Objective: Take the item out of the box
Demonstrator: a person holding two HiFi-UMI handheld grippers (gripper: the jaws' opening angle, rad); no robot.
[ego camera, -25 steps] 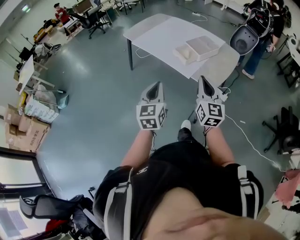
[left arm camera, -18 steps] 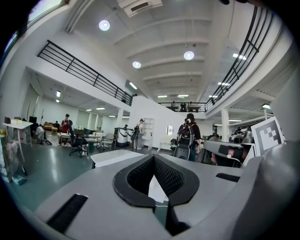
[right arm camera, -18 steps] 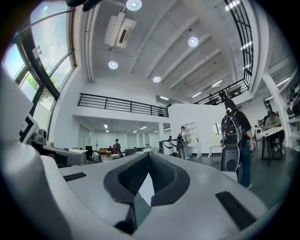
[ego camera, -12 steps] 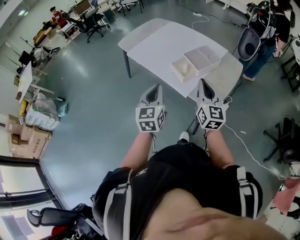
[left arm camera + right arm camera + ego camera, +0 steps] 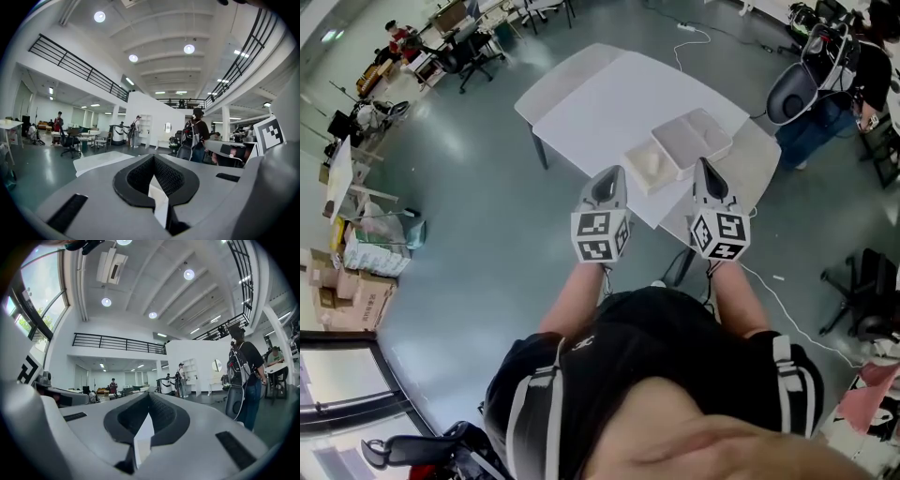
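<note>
nothing done yet: left gripper (image 5: 613, 178) and right gripper (image 5: 705, 171) both closed and empty, held side by side just short of the white table (image 5: 600, 103). open white box (image 5: 697, 137) on the table, pale item (image 5: 648, 165) seemingly inside it. remaining: reach, grasp, lift out.

L gripper (image 5: 154, 159): jaws shut together, nothing btwn them. White counter (image 5: 101, 161) lies just past the jaw tips. Beyond counter, to its right: person w/ backpack (image 5: 197, 133), back turned. Beyond counter, to its left: black office chair (image 5: 70, 140) and person in red top (image 5: 58, 123). Marker cube (image 5: 269, 133) far right of counter.
</note>
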